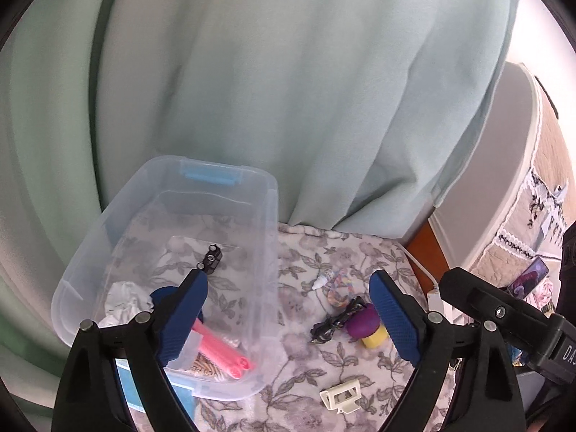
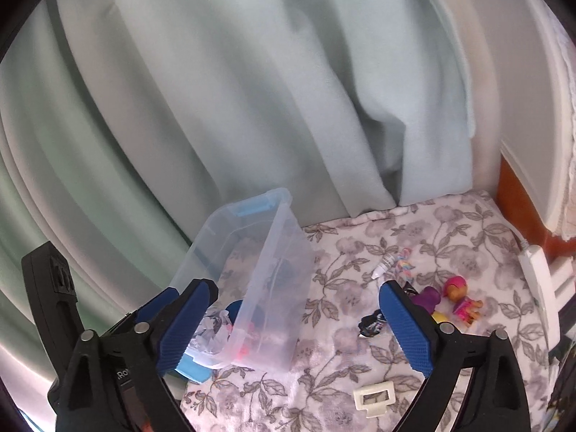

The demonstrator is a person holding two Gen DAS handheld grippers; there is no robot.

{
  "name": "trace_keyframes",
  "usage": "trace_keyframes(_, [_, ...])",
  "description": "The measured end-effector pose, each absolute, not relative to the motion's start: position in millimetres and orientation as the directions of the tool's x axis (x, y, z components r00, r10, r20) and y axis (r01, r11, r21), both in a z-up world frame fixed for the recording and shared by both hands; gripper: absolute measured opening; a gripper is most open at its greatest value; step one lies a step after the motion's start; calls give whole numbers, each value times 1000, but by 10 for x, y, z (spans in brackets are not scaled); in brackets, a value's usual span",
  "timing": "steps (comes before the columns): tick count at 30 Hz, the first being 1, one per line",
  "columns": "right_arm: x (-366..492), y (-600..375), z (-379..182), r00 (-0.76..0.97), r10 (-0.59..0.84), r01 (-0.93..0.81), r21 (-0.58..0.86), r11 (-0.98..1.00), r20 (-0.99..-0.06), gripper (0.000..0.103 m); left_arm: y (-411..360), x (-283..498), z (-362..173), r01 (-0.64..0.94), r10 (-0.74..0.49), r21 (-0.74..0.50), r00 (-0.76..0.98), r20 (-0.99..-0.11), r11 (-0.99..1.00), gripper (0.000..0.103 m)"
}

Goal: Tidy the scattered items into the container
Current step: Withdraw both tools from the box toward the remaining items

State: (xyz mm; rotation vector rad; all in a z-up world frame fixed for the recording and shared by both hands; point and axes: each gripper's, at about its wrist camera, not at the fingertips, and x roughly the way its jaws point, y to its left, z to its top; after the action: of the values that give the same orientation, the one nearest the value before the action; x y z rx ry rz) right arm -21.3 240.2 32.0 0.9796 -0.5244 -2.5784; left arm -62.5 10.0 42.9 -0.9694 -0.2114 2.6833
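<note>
Evidently both grippers were between picks: the left gripper [image 1: 288, 309] and right gripper [image 2: 298, 324] had jaws standing wide with nothing between them. The clear container [image 1: 268, 216] sat at the left of the flowered blanket [image 1: 298, 360], close to the curtain, and already held a pink comb [image 1: 219, 351], crumpled paper [image 1: 122, 298] and a small black piece [image 1: 212, 257]. A white clip [image 2: 374, 397], purple toy [image 2: 428, 297], pink doll [image 2: 462, 298], black cord [image 1: 334, 322] and small bottle [image 2: 383, 266] lay outside, near its right wall, presumably still awaiting collection.
</note>
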Motion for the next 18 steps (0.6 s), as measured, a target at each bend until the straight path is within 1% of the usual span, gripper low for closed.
trace_keyframes(4, [-137,2715,241,-736,-380,120,445,-888,-560,103,426,-578,382,-284,356,-216,-713,-603,-934,93])
trace_keyframes(6, [-101,2865,177,-746,-343,79,435,-897,-571,103,575,-562,319,-310,377,-218,-691,-617,-925,98])
trace_keyframes(12, [-9,3226,-83,-741,-291,-11,445,-895,-605,103,1004,-466,92,-398,423,-201,-618,-663,-895,98])
trace_keyframes(15, [2,3319,-202,-730,-280,-32,440,-897,-623,103,1140,-443,-52,-406,421,-200,-584,-694,-892,98])
trace_keyframes(18, [3,3378,-317,-719,-272,-44,433,-900,-639,103,1177,-427,-213,-378,396,-200,-568,-721,-904,98])
